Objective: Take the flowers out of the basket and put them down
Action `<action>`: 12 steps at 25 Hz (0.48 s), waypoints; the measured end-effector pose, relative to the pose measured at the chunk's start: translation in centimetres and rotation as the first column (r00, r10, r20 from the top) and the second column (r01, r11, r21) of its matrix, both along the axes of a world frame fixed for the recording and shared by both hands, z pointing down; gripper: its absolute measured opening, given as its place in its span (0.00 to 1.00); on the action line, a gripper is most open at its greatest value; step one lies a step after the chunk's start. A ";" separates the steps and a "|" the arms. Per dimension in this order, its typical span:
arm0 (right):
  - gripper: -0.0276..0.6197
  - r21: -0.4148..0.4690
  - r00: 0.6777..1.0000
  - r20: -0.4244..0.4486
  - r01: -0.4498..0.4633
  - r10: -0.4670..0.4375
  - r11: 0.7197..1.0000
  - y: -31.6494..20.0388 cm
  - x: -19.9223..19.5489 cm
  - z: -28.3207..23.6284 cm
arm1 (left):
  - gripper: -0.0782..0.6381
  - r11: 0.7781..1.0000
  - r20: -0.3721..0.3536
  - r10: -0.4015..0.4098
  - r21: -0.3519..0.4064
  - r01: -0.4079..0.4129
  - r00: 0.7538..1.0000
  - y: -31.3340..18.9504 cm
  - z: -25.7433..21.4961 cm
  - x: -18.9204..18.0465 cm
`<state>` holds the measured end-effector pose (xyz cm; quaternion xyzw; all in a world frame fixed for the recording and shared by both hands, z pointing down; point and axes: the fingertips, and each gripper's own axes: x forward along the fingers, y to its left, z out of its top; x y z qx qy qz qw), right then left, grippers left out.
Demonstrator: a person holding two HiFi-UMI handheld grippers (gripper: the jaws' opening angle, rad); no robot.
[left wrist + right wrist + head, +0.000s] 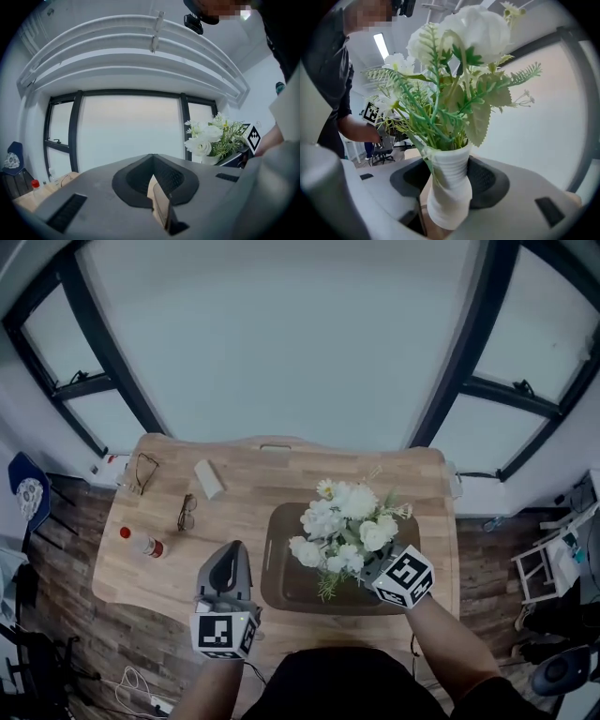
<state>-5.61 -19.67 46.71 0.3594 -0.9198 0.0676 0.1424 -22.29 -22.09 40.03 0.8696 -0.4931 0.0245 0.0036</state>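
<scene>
A bunch of white flowers (347, 521) with green leaves stands upright over the dark brown basket (278, 582) on the wooden table (234, 512). My right gripper (367, 570) is at the bunch's near right side. In the right gripper view its jaws are shut on the white ribbed wrap (447, 192) round the stems, with the blooms (459, 70) rising above. My left gripper (232, 549) hovers over the table left of the basket, shut and holding nothing. From the left gripper (152, 157) view the flowers (206, 140) show at the right.
On the table's left part lie a red-capped bottle (145, 544), a pair of glasses (187, 512), a second pair (145, 470) and a small white block (208, 478). Bare tabletop lies between these and the basket. Windows stand behind the table.
</scene>
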 end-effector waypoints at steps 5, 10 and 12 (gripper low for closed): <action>0.45 0.027 0.998 0.016 -0.063 0.063 0.998 1.2 3.0 -2.7 | 0.12 0.994 0.006 0.085 0.064 -0.086 0.996 0.9 -1.7 3.8; 0.45 0.061 0.989 0.020 -0.148 0.147 0.987 2.3 6.7 -5.6 | 0.12 0.983 0.005 0.165 0.086 -0.165 0.986 0.8 -2.9 7.8; 0.45 0.066 0.983 0.037 -0.180 0.178 0.981 2.8 8.3 -6.9 | 0.12 0.973 0.009 0.199 0.113 -0.199 0.980 0.8 -3.7 9.6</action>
